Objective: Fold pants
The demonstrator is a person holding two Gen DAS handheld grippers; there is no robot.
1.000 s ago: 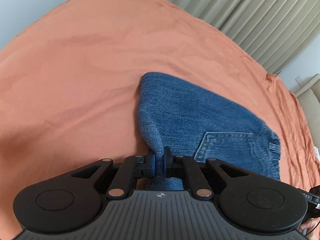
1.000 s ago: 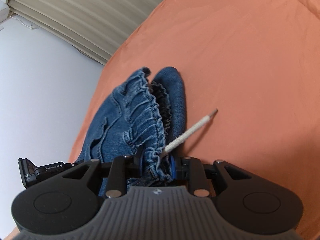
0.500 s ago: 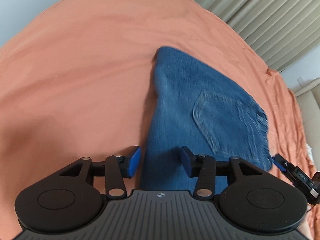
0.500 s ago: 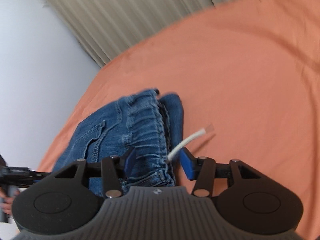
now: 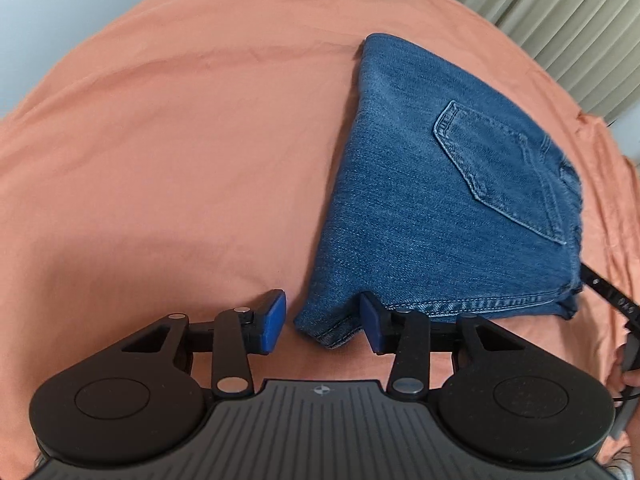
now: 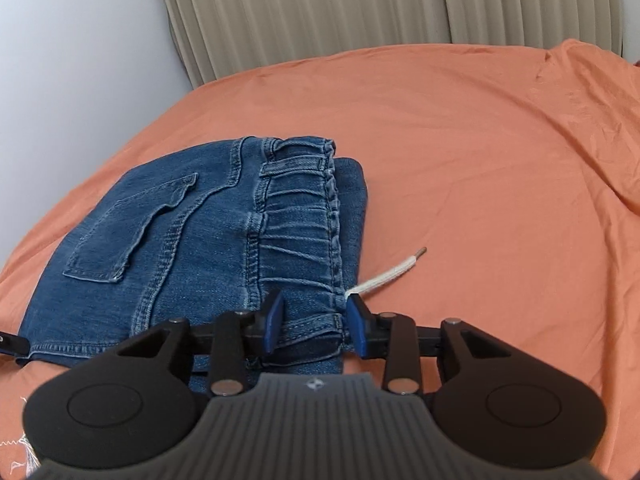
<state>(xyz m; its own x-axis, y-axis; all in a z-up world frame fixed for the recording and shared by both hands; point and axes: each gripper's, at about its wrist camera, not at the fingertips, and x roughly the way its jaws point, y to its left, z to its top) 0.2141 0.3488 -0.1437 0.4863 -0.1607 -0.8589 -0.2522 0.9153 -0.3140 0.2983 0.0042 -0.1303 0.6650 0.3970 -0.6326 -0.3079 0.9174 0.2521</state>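
Blue denim pants (image 5: 440,184) lie folded flat on the orange sheet, back pocket up. My left gripper (image 5: 323,326) is open, its jaws on either side of the near folded corner, not clamping it. In the right wrist view the pants (image 6: 192,240) show their elastic waistband (image 6: 298,220) and a white drawstring (image 6: 384,276) trailing onto the sheet. My right gripper (image 6: 316,326) is open around the near end of the waistband.
The orange sheet (image 5: 160,140) covers the bed (image 6: 480,160). Beige curtains (image 6: 360,8) and a white wall (image 6: 80,40) stand behind. The other gripper's edge (image 5: 608,292) shows at the right.
Both grippers went from shut on the pants to open. The lifted pants were laid down flat on the sheet, and both grippers drew back slightly.
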